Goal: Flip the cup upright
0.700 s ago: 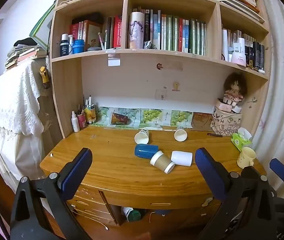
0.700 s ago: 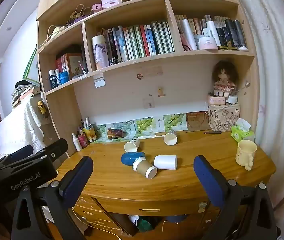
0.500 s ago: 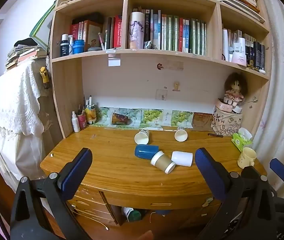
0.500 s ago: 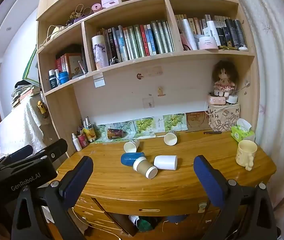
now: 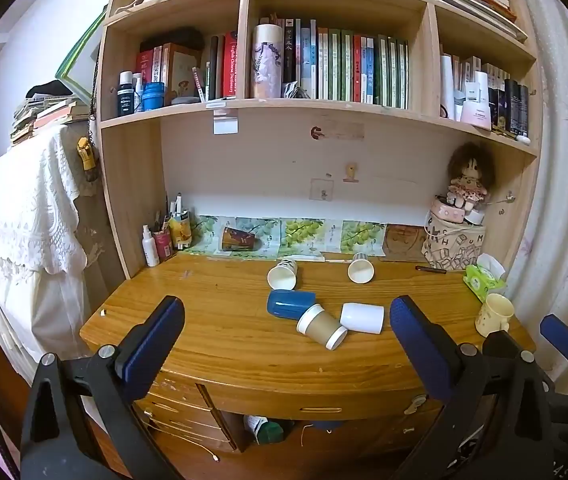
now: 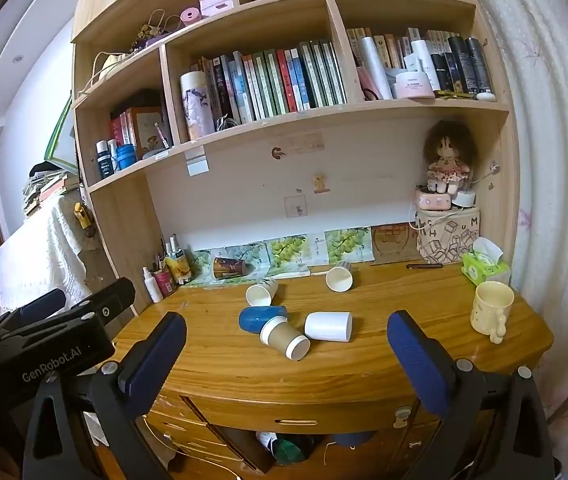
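Several cups lie on their sides on the wooden desk point(image 5: 220, 344): a blue cup point(image 5: 290, 303), a brown paper cup with a white lid point(image 5: 321, 327), a white cup point(image 5: 363, 317), two paper cups point(image 5: 282, 274) point(image 5: 361, 269) and a dark printed cup point(image 5: 237, 238) at the back. They also show in the right wrist view: the blue cup point(image 6: 261, 318), the brown cup point(image 6: 285, 337), the white cup point(image 6: 329, 326). My left gripper point(image 5: 286, 346) and right gripper point(image 6: 286, 350) are both open and empty, well short of the desk's front edge.
A cream mug point(image 6: 490, 311) stands upright at the desk's right end beside a green tissue pack point(image 6: 483, 266). Bottles and pens point(image 5: 164, 236) stand at the back left. A doll on a box point(image 5: 458, 220) sits back right. Drawers point(image 5: 188, 412) are under the desk.
Both views have drawn slightly nearer to the desk. The cups have not moved and both grippers stay open.
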A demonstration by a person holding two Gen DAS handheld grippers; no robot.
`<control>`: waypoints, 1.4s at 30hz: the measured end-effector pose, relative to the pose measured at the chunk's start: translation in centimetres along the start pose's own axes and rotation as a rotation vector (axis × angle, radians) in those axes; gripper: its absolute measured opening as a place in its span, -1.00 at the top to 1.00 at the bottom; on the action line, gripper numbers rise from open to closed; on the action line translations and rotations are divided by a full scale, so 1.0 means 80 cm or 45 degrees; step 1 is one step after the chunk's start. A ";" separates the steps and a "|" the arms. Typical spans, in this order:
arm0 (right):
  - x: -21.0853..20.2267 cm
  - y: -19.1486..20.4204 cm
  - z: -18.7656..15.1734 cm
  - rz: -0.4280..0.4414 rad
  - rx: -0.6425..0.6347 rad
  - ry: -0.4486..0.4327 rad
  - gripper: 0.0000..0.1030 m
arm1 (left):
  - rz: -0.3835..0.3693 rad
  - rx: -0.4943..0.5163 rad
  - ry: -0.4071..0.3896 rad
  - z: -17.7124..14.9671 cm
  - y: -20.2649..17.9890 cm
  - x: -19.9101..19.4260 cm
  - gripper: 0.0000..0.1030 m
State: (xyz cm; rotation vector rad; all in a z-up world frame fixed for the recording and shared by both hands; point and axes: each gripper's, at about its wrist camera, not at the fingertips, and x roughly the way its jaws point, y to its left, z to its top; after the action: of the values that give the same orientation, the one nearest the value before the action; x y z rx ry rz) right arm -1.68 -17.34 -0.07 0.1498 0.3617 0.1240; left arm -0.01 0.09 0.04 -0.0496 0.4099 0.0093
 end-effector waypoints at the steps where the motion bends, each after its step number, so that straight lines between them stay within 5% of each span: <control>1: 0.000 0.000 0.000 0.001 0.001 0.001 -0.96 | 0.001 0.001 0.001 0.000 0.000 0.000 -0.99; 23: 0.004 -0.021 0.000 0.011 0.057 0.063 -0.96 | 0.036 0.026 0.104 -0.003 -0.028 0.015 -0.98; 42: 0.029 -0.052 0.011 -0.063 0.085 0.085 -0.96 | -0.034 0.052 0.185 0.006 -0.060 0.062 -0.98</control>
State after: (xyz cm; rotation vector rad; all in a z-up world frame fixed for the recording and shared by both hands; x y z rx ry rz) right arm 1.16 -21.22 -0.77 0.2029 0.4362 0.0684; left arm 4.83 -4.72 -1.27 -0.0157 0.5544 -0.0288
